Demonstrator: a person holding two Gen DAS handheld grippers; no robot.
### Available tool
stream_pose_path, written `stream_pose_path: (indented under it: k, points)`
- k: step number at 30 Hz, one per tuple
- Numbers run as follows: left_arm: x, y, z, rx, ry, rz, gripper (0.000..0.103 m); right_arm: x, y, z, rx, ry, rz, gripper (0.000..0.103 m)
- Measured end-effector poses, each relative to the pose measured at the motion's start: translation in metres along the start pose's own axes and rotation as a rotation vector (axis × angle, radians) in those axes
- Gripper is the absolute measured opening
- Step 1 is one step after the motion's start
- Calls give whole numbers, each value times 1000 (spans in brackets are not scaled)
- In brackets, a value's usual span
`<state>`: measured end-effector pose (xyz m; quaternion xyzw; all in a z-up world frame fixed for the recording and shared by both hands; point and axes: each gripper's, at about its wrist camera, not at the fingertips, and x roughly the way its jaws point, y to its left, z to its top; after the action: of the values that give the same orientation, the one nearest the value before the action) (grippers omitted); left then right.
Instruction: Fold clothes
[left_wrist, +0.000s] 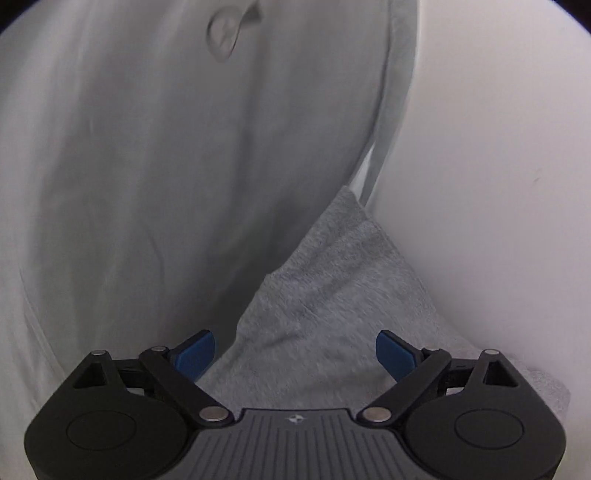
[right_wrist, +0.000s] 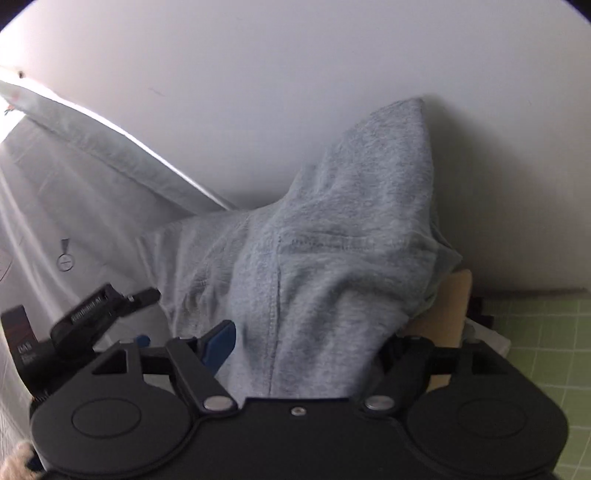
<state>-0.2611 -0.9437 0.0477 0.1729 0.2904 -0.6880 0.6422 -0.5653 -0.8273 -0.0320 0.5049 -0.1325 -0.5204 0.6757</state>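
Note:
A grey knit garment (left_wrist: 332, 295) lies on a white table (left_wrist: 498, 147), next to a large pale grey cloth (left_wrist: 166, 147). My left gripper (left_wrist: 295, 352) hovers over the grey garment's corner, jaws wide apart and empty. In the right wrist view the same grey garment (right_wrist: 332, 240) is bunched up and draped between the jaws of my right gripper (right_wrist: 306, 347); its right finger is hidden under the fabric, and the blue left pad (right_wrist: 221, 343) touches the cloth. The left gripper (right_wrist: 92, 310) shows at the left there.
The white table (right_wrist: 295, 74) extends behind the garment. A pale cloth hem (right_wrist: 110, 155) runs diagonally at left. A green tiled floor (right_wrist: 546, 332) and a tan cardboard piece (right_wrist: 450, 306) show at right, beyond the table edge.

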Motion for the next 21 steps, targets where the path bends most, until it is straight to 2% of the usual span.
stream_pose_path:
  k: [1, 2, 4, 8, 13, 16, 21]
  points:
    - [20, 10, -12, -59, 45, -17, 99, 5, -13, -1, 62, 8, 35, 80]
    - [31, 20, -22, -116, 46, -49, 103, 7, -23, -2, 106, 7, 71, 89]
    - [39, 34, -35, -197, 11, -112, 103, 12, -30, 2, 95, 34, 75, 91]
    - [44, 34, -31, -160, 1, -126, 103, 14, -33, 8, 38, 50, 81, 97]
    - [40, 36, -25, -160, -9, -134, 103, 10, -26, 9, -6, 65, 30, 103]
    - [18, 26, -33, -162, -43, -91, 103, -1, -14, 7, -104, 56, -20, 103]
    - [-30, 5, -50, -49, -140, -2, 103, -24, 0, 6, -234, 57, -142, 103]
